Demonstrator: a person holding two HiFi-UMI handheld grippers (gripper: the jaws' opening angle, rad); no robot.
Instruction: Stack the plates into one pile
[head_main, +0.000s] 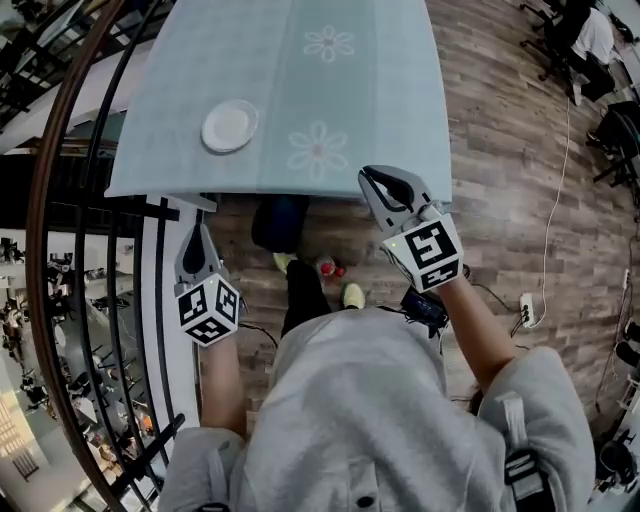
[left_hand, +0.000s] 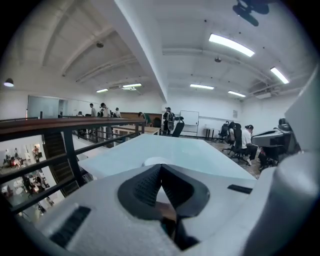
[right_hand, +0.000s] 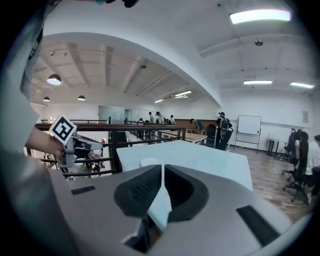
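Plates (head_main: 229, 126) sat as one white pile on the counter (head_main: 300, 90), toward its near-left corner; how many were in it could not be told from any view. Both tools were held off the counter, on its near side. The left tongs (head_main: 196, 240) were pressed together with nothing between them, and so were the right tongs (head_main: 378, 183). The stacking looked done. The likely risk was the pile's place: it lay close to the counter's left edge, beside the railing (head_main: 100, 150), on a smooth cloth. A knock from the left tongs on any return, or a tug on the cloth, could probably slide it over that edge.
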